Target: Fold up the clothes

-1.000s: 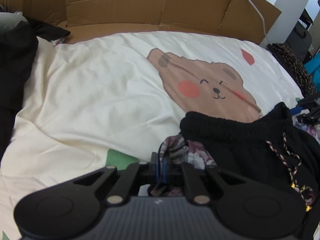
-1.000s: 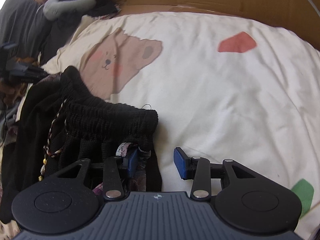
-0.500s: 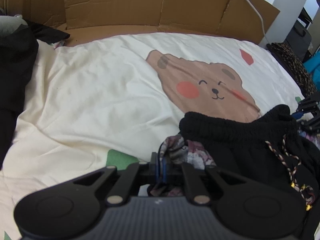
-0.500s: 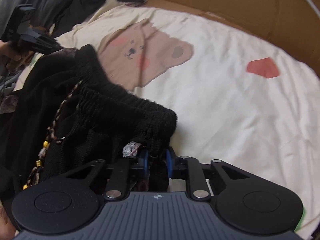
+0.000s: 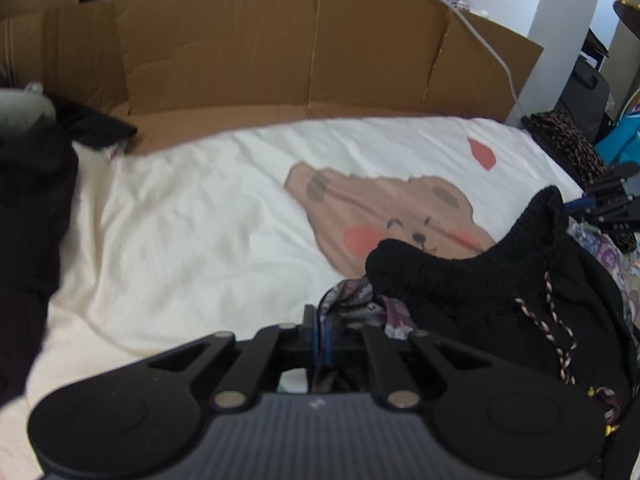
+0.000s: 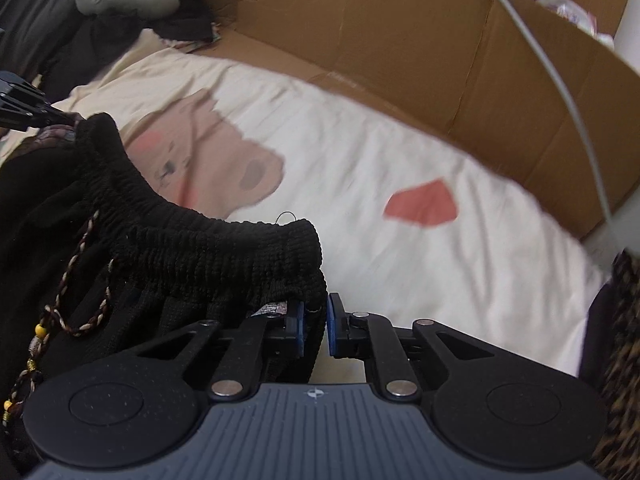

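Jaws of both the left gripper [image 5: 320, 334] and right gripper [image 6: 314, 322] pinch the black drawstring shorts [image 6: 208, 248] over a bear-print sheet [image 5: 192, 232] edged by cardboard [image 5: 280, 40].

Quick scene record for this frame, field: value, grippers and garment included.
surface: cream bedsheet with bear print
backdrop: flattened cardboard along the far edge
garment: black pants with elastic waistband, braided drawstring, patterned lining showing
left gripper: shut on the patterned fabric at one waistband end
right gripper: shut on the other waistband end
garment state: waistband held up between both grippers, not yet folded
clutter: dark clothes at the left side of the bed
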Action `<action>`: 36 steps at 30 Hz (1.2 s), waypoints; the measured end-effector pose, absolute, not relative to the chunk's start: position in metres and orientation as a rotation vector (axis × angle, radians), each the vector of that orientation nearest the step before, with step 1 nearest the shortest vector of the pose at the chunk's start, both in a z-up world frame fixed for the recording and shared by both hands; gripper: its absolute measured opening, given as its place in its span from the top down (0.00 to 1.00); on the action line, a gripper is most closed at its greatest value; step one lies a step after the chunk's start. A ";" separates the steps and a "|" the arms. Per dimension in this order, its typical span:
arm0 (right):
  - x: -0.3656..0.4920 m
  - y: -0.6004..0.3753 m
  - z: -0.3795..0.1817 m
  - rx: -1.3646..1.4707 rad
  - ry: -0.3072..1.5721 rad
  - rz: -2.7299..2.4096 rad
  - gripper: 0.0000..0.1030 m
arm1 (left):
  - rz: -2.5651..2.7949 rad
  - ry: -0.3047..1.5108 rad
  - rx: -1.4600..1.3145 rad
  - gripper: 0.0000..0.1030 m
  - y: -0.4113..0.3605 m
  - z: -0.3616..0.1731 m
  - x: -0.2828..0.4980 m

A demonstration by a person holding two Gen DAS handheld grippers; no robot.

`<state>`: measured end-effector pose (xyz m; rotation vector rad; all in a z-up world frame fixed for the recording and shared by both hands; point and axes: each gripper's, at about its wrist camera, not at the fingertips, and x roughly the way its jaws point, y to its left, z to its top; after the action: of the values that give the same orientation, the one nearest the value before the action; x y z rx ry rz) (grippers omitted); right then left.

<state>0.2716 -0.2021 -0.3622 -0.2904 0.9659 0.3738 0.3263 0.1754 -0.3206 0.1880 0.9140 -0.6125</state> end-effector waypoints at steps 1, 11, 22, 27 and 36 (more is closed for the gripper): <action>0.278 -0.201 -0.360 -0.301 0.961 0.367 0.91 | -0.606 0.904 0.185 0.97 0.176 -0.318 0.331; 0.356 -0.184 -0.355 -0.381 0.970 0.300 0.93 | -0.541 0.888 0.192 0.97 0.174 -0.317 0.382; 0.420 -0.152 -0.352 -0.498 0.967 0.279 0.93 | -0.446 0.894 0.231 0.97 0.175 -0.319 0.428; 0.442 -0.140 -0.366 -0.520 0.978 0.240 0.93 | -0.396 0.914 0.254 0.97 0.172 -0.333 0.443; 0.464 -0.132 -0.400 -0.504 1.056 0.186 0.78 | -0.302 0.967 0.307 0.87 0.159 -0.365 0.460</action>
<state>0.4642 -0.1318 -0.3996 -0.5037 1.0565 0.1856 0.4601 0.1593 -0.3648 0.3069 0.9669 -0.3023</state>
